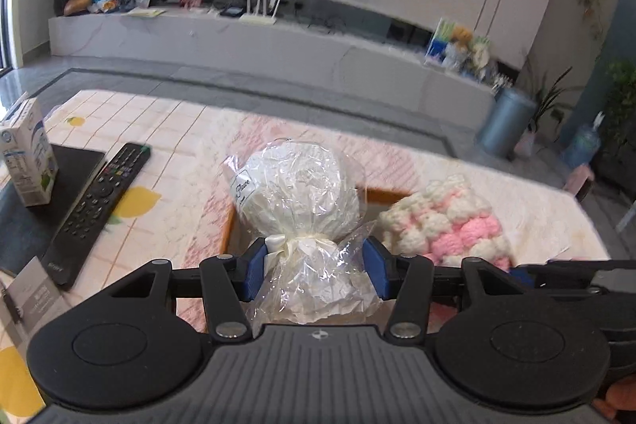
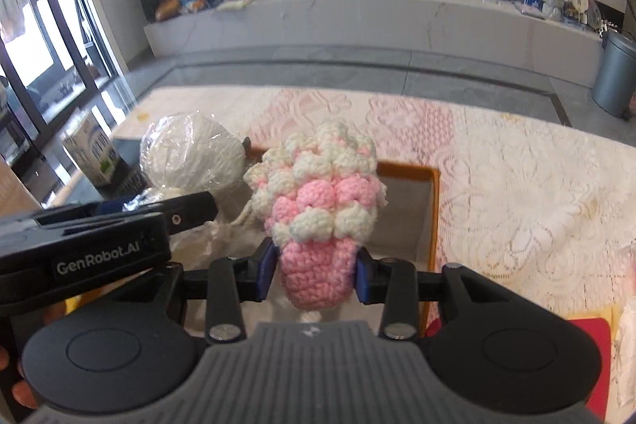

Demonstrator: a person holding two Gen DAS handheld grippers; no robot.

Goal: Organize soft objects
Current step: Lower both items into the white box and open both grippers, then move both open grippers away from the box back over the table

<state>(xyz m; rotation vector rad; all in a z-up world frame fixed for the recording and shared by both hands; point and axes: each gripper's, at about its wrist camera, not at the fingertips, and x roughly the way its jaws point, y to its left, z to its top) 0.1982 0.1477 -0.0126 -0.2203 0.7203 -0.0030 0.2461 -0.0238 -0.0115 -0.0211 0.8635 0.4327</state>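
Observation:
My left gripper (image 1: 314, 261) is shut on the tied neck of a clear bag holding a white soft ball (image 1: 298, 191), held above an orange-rimmed fabric box (image 1: 228, 225). My right gripper (image 2: 316, 267) is shut on the pink base of a pink-and-white crocheted piece (image 2: 318, 185), held over the same box (image 2: 431, 221). The crocheted piece (image 1: 445, 221) shows right of the bag in the left wrist view. The bagged ball (image 2: 194, 153) and the left gripper's body show at left in the right wrist view.
A black remote (image 1: 97, 209), a milk carton (image 1: 28, 157) and a dark pad (image 1: 31, 217) lie on the table at left. A lace cloth (image 2: 516, 193) covers the table. A red item (image 2: 592, 364) is near right. A TV cabinet stands beyond the floor.

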